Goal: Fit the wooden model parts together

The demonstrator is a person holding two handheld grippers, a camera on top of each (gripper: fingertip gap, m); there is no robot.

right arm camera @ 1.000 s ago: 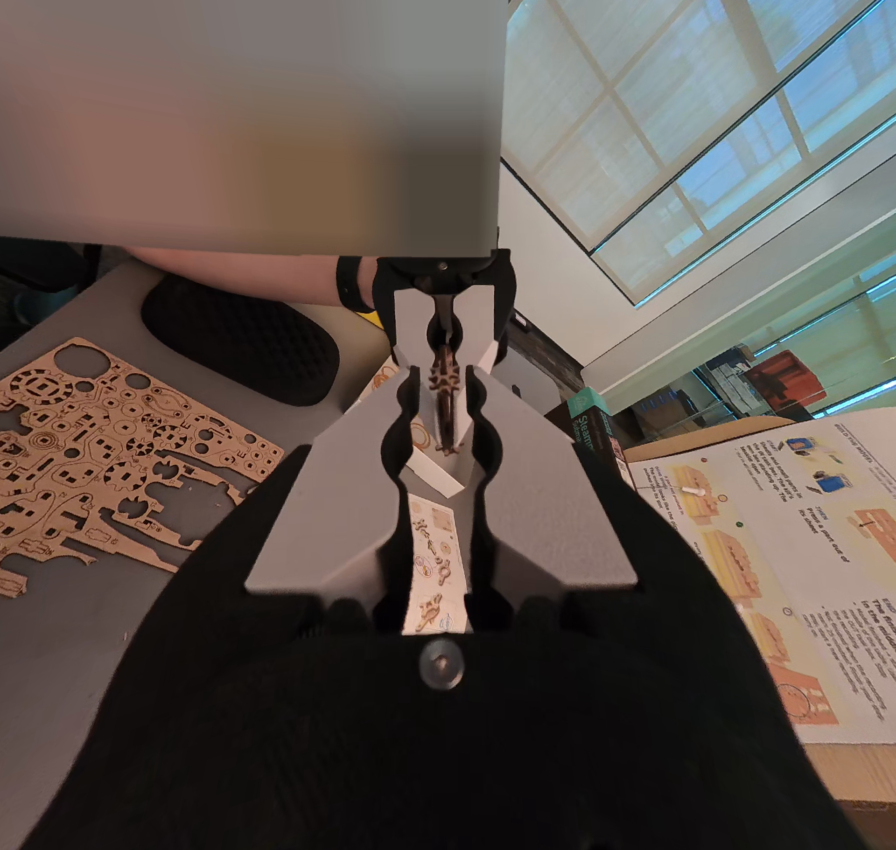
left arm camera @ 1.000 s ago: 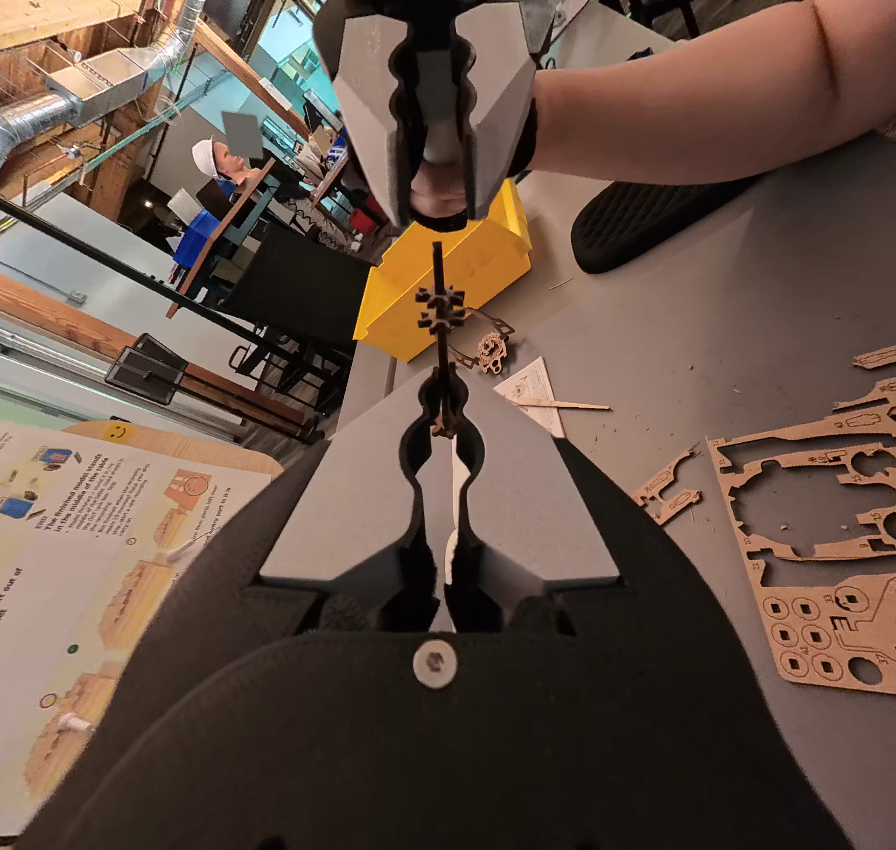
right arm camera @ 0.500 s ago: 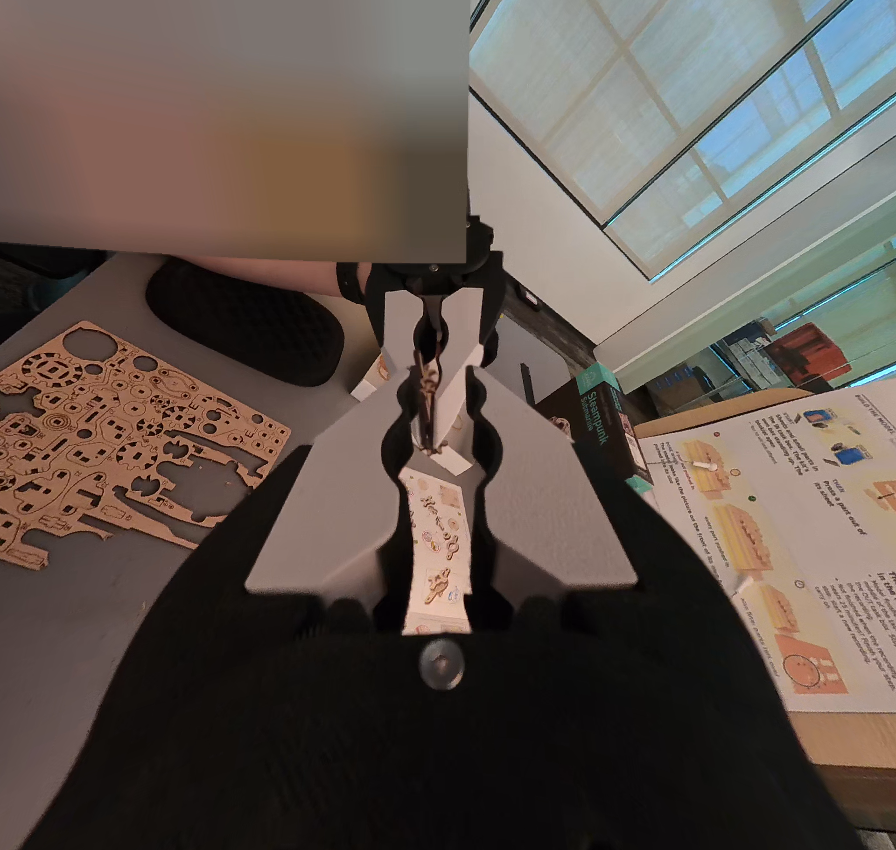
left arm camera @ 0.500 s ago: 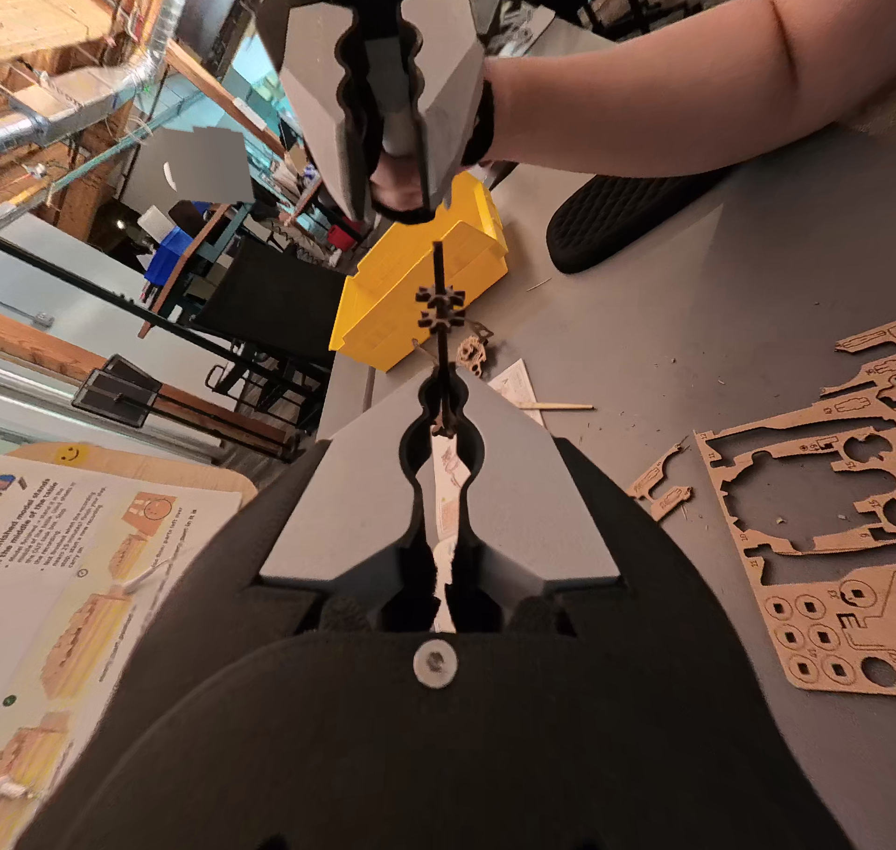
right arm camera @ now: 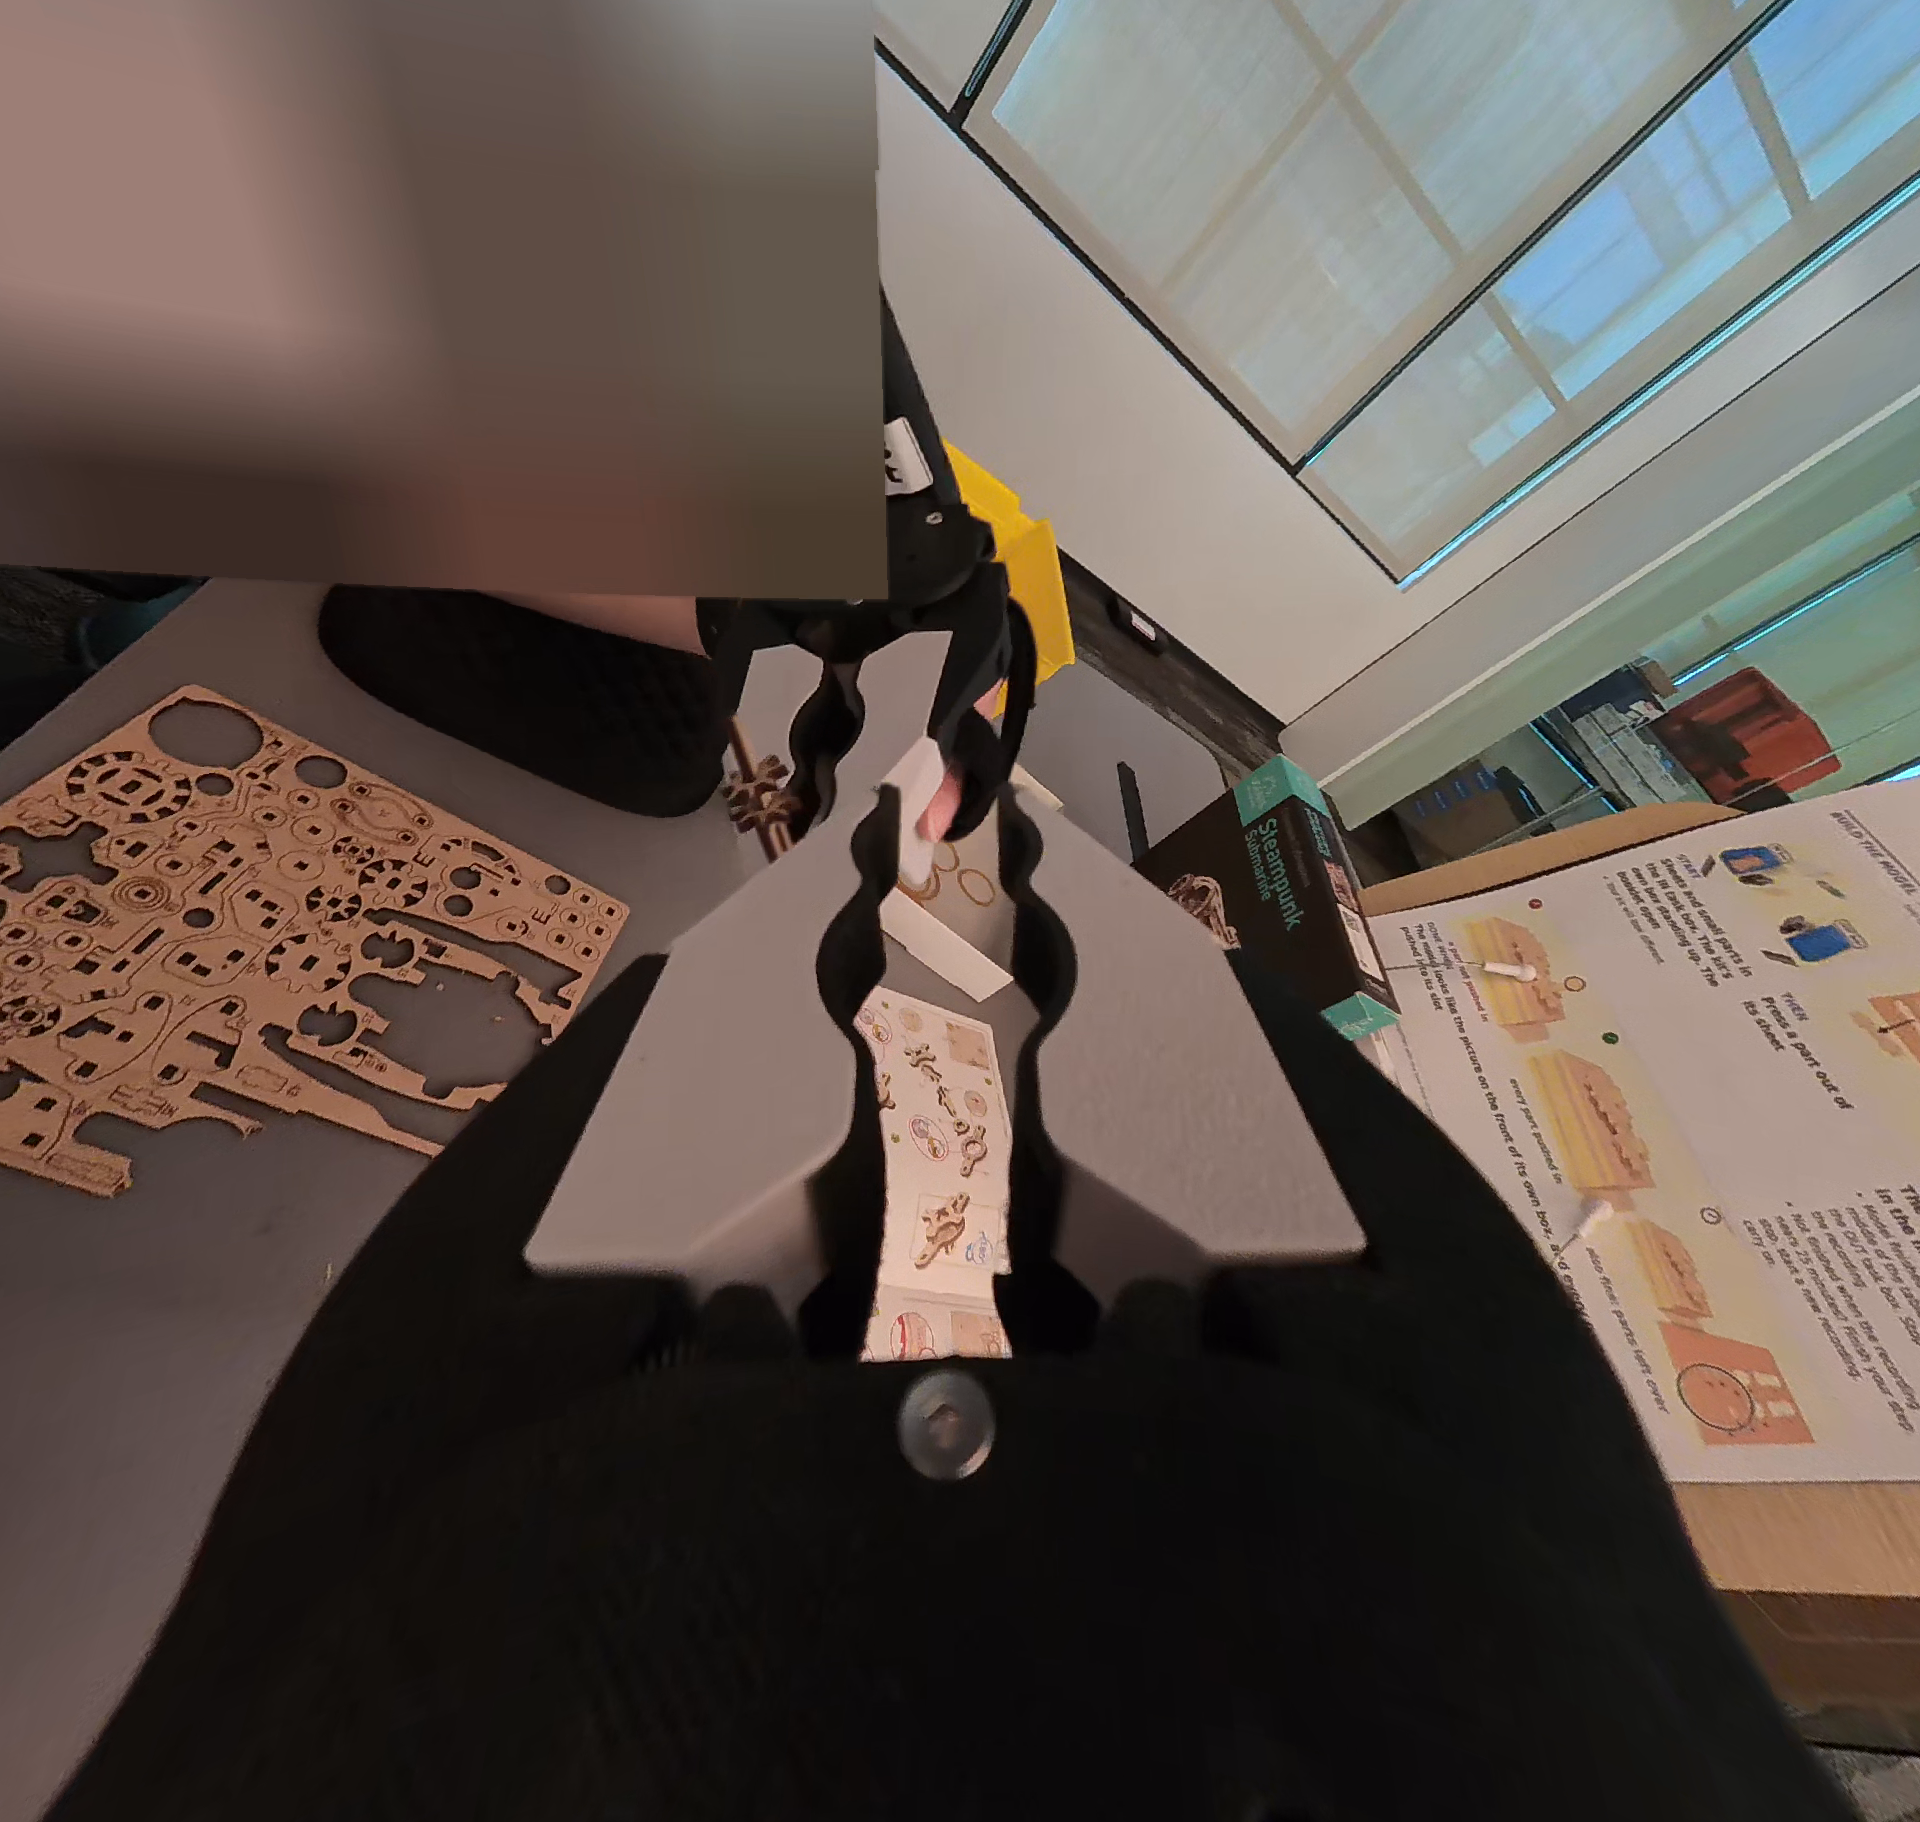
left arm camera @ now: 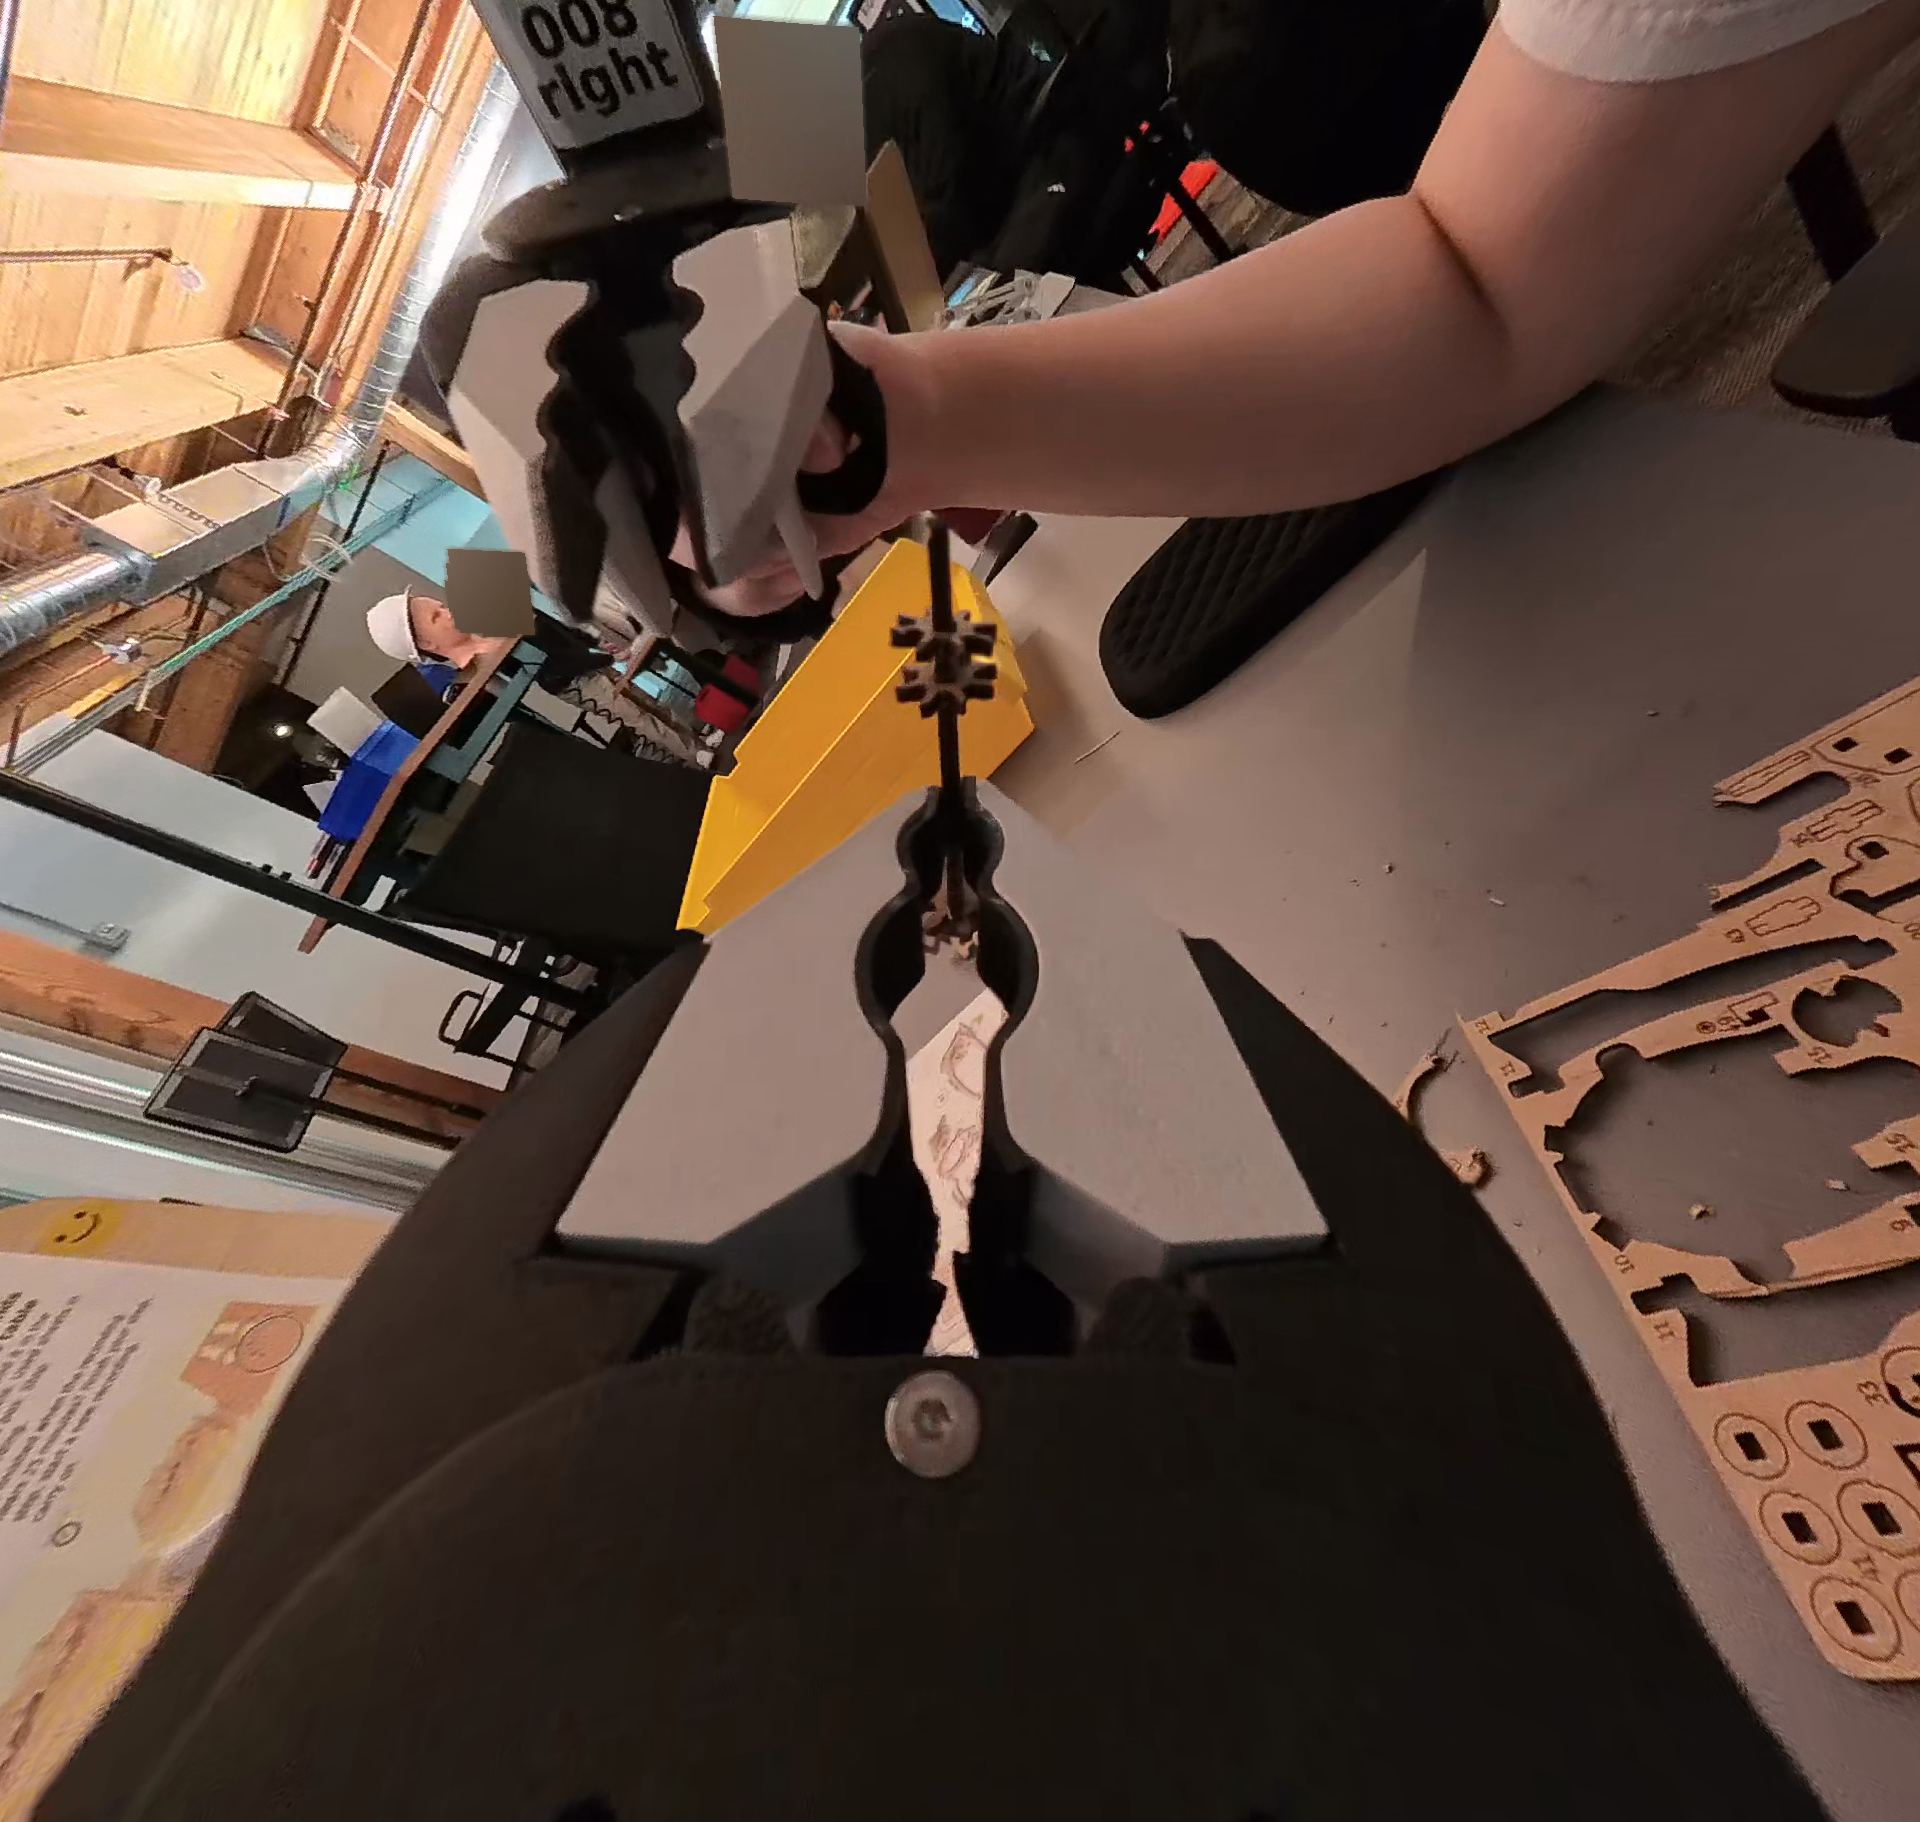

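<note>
- Left wrist view, far left: instruction sheet [left arm camera: 114, 1440] lies on a cardboard surface.
- Upper left of centre: the right gripper [left arm camera: 665, 567] hangs tilted above the table, apart from the axle; its jaws stand a narrow gap apart with nothing between them.
- Centre: the left gripper [left arm camera: 948, 796] is closed tight on the lower end of a thin wooden axle with two small gears [left arm camera: 943, 669]; the axle stands upright out of the fingertips, clear of the table.
- Behind the axle: yellow bin [left arm camera: 842, 754] on the grey table [left arm camera: 1455, 692].
- Right: black padded rest [left arm camera: 1257, 609] under the person's forearm; nearer, a punched-out wooden part sheet [left arm camera: 1714, 1180] lies flat.
- Right wrist view, left: second wooden sheet [right arm camera: 260, 931], flat, many parts unpunched.
- Centre: the gears show just left of the right gripper's fingertips, held by the left gripper; a folded paper guide [right arm camera: 940, 1138] lies below the open gap.
- Right: dark kit box [right arm camera: 1288, 899] beside the instruction sheet.
</note>
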